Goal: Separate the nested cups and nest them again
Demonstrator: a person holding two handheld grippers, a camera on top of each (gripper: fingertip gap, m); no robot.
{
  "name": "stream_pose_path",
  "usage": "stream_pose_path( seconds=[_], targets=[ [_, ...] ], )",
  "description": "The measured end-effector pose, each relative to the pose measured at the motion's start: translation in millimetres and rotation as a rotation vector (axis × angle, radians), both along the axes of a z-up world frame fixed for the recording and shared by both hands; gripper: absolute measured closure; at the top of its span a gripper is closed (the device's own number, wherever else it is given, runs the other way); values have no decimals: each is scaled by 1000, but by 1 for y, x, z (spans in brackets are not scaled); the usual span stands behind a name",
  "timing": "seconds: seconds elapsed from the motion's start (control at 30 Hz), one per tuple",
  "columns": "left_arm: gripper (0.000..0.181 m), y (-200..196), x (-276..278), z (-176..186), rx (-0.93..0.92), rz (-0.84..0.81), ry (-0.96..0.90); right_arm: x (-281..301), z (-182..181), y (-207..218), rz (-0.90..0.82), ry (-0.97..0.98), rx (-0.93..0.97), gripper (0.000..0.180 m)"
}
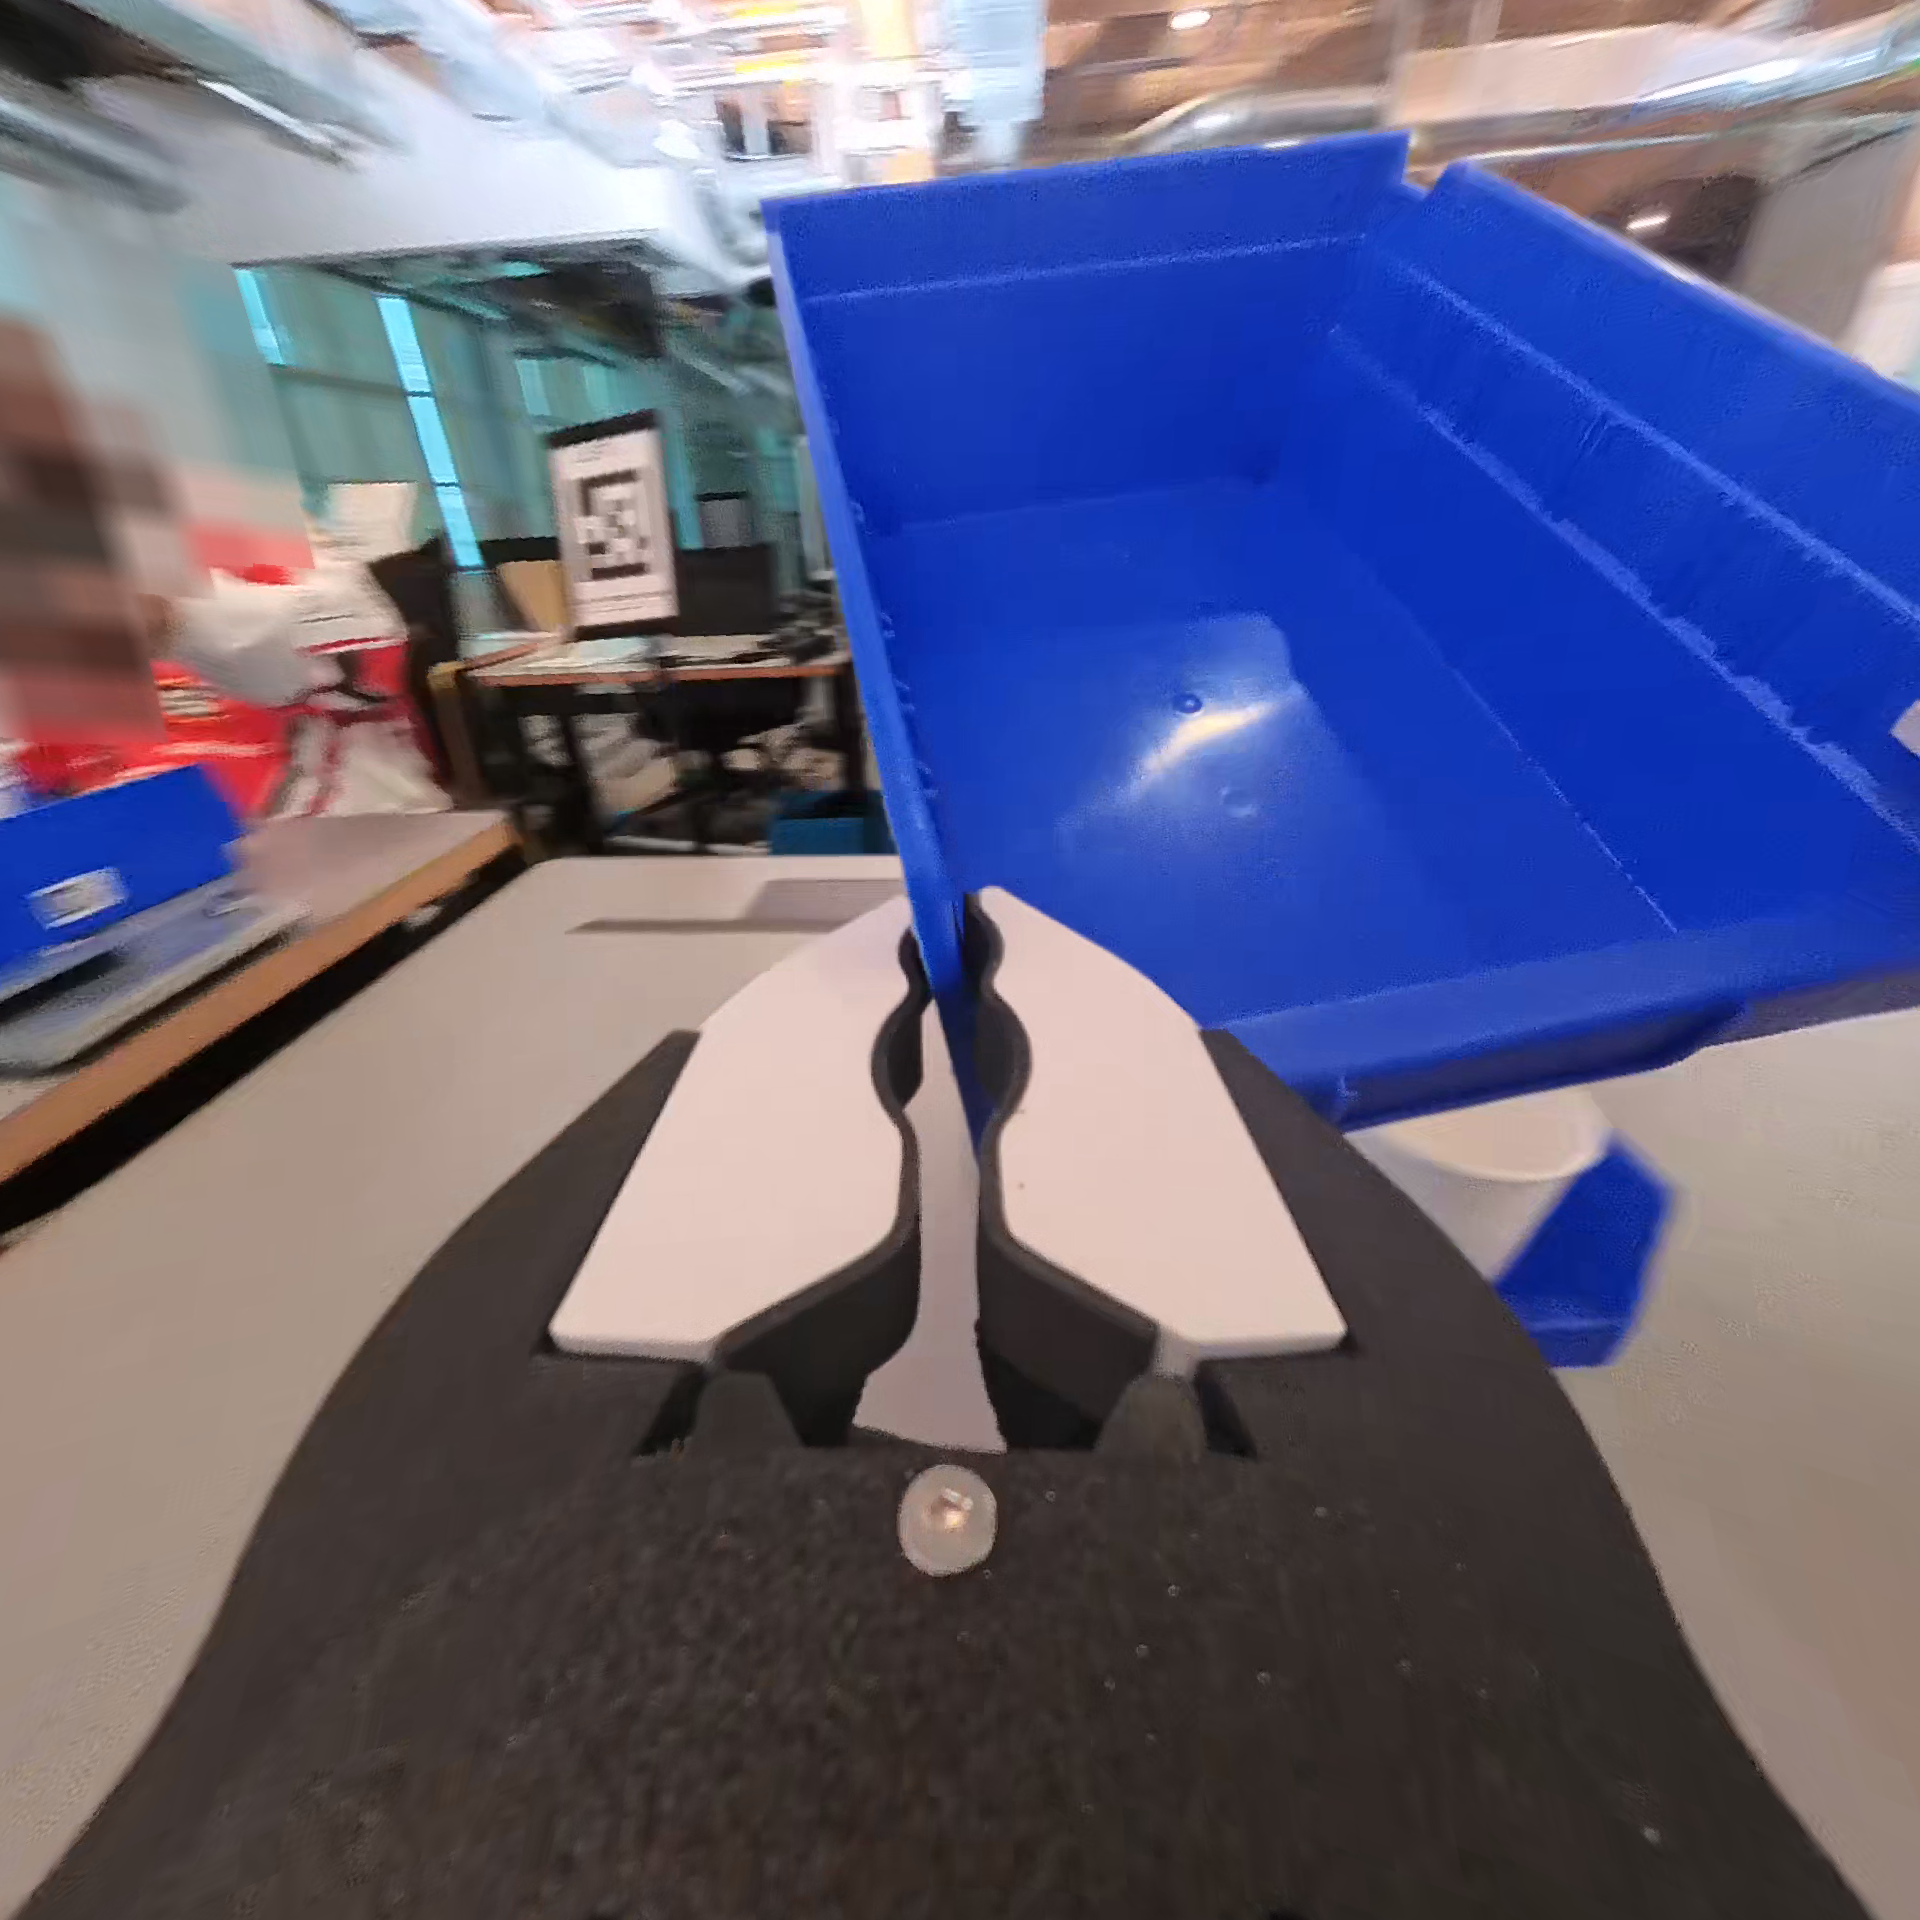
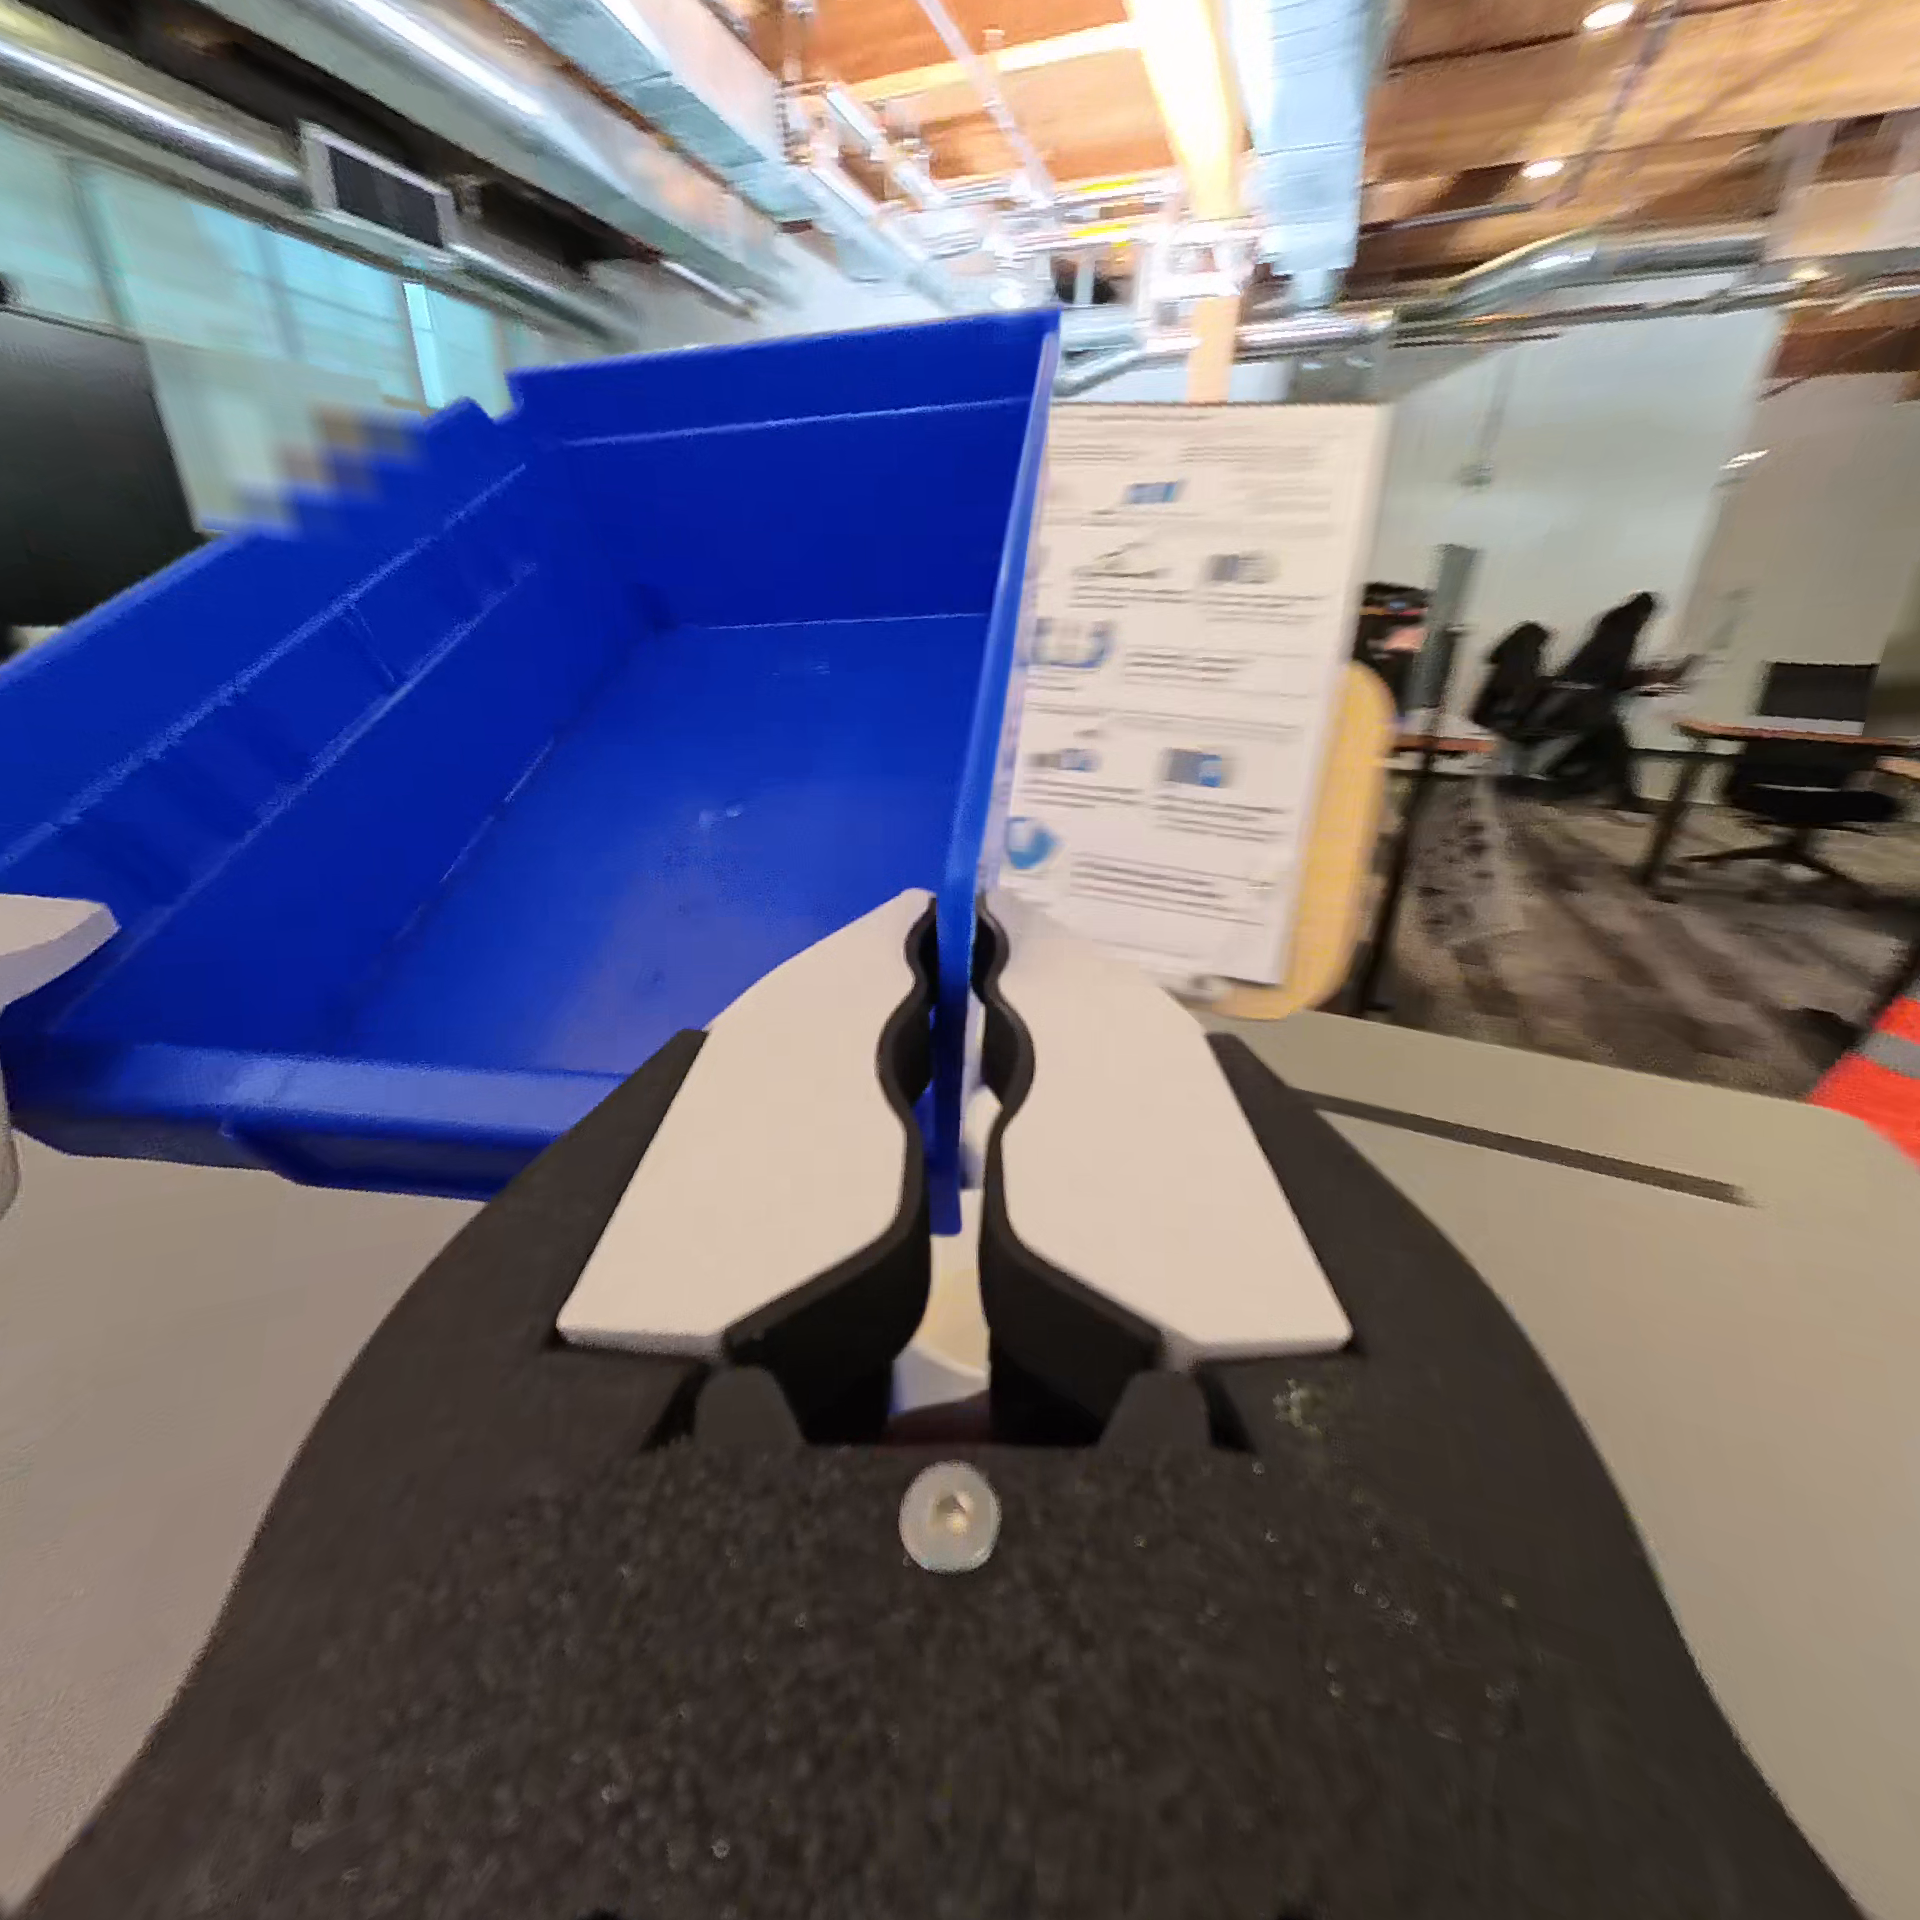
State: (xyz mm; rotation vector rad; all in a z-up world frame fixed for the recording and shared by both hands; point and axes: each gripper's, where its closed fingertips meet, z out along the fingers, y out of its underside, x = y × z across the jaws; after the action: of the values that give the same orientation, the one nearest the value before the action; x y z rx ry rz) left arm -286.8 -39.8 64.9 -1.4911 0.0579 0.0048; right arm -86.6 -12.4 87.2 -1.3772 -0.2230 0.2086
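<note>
A blue plastic bin [image 1: 1351, 727] is held tilted above the grey table [image 1: 312, 1195], its open inside empty and facing me. My left gripper [image 1: 951, 914] is shut on the bin's left wall. My right gripper [image 2: 956, 914] is shut on the right wall of the same bin [image 2: 623, 831]. A white cup [image 1: 1486, 1174] stands on the table under the bin's low edge, mostly hidden by it. In the right wrist view a white rim [image 2: 951, 1340] shows between my fingers below the bin; I cannot tell if it is that cup.
Another blue bin [image 1: 104, 862] sits on a neighbouring wood-edged table at the left. A poster board [image 2: 1174, 686] stands beyond the table's far edge. Desks, chairs and seated people are farther back. A grey finger of the other gripper [image 2: 42, 935] shows at the left edge.
</note>
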Motion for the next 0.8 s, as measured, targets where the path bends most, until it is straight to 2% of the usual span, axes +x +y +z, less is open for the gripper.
stream_pose_path(
  seconds=[0.1,0.2,0.3,0.43,0.6,0.8],
  targets=[
    [177,33,85,9,-19,-177,-33,86,5,0,-127,23,-32,175],
    [176,58,180,-3,-67,-336,-43,179,-11,1,-281,31,-97,175],
    [176,71,269,-34,-133,-440,9,262,-39,0,-378,32,-170,175],
    [175,79,352,-95,-243,-512,80,337,-92,6,-367,45,-281,175],
    [173,81,390,-152,-341,-510,150,374,-157,22,-317,105,-409,175],
    [171,83,395,-181,-408,-511,209,380,-194,37,-285,126,-497,176]
  ],
)
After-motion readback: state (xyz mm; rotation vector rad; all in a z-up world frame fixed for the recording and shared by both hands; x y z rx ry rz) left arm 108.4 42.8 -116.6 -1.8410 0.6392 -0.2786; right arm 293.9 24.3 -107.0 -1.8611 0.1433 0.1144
